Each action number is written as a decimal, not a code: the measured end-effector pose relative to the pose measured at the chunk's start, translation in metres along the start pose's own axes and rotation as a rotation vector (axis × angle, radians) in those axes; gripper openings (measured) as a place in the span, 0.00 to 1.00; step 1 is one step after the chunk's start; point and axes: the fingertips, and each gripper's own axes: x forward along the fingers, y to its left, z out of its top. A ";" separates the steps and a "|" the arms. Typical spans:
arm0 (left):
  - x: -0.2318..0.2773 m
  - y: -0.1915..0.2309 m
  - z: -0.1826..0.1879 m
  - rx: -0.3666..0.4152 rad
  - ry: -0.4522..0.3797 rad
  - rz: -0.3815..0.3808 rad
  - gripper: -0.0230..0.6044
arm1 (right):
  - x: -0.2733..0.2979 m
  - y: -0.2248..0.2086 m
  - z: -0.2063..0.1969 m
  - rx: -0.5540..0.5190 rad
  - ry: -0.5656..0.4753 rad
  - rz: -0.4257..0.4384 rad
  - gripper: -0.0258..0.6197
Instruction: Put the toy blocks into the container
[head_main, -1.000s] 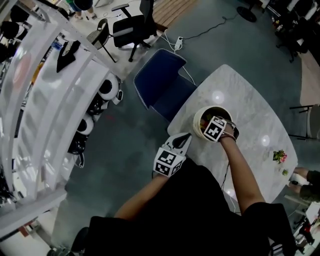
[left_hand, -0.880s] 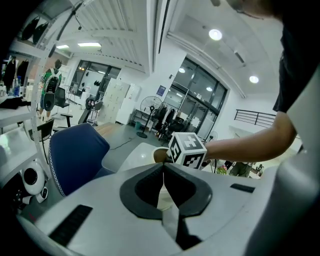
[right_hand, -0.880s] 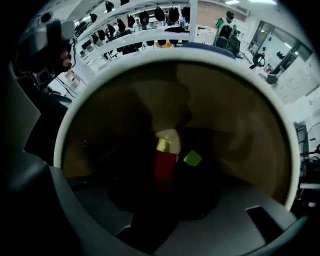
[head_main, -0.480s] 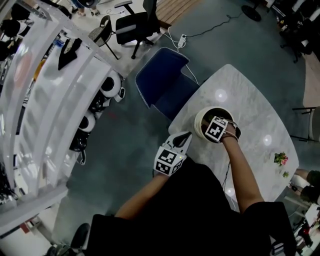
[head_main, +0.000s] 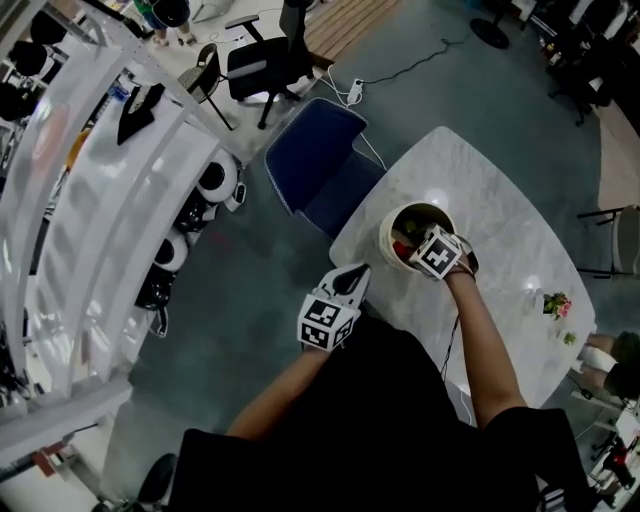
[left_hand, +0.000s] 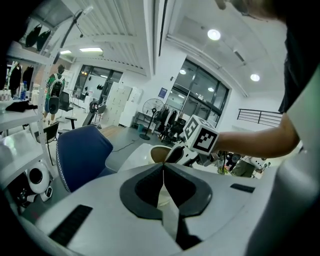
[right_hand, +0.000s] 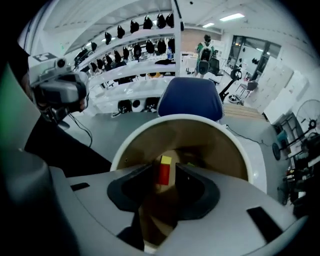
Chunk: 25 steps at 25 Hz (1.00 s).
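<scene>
As I raised my right gripper (right_hand: 165, 169) above the container (right_hand: 180, 118), its jaws stayed apart, clear of the red block (right_hand: 163, 176) and yellow block (right_hand: 165, 160) lying inside, so that drop looked finished. My left gripper (left_hand: 163, 172) stayed clenched and empty.

Head view: dim, underexposed, ceiling-light glare spotting the marble table (head_main: 505, 215) | Edges: fisheye bend, white shelving (head_main: 110, 200) smeared and washed out | Gripper views: brightly lit by ceiling lamps (left_hand: 214, 34), black vignetted corners | Focus: nearest surfaces soft; container (right_hand: 220, 145) interior in shadow
</scene>
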 end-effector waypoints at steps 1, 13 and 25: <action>-0.005 -0.002 0.000 0.005 -0.005 0.005 0.05 | -0.006 0.003 0.004 0.022 -0.038 -0.003 0.24; -0.062 -0.047 -0.011 0.007 -0.115 0.048 0.05 | -0.079 0.053 0.009 0.225 -0.403 -0.066 0.15; -0.095 -0.081 -0.044 -0.037 -0.187 0.063 0.05 | -0.130 0.137 -0.026 0.266 -0.637 -0.163 0.05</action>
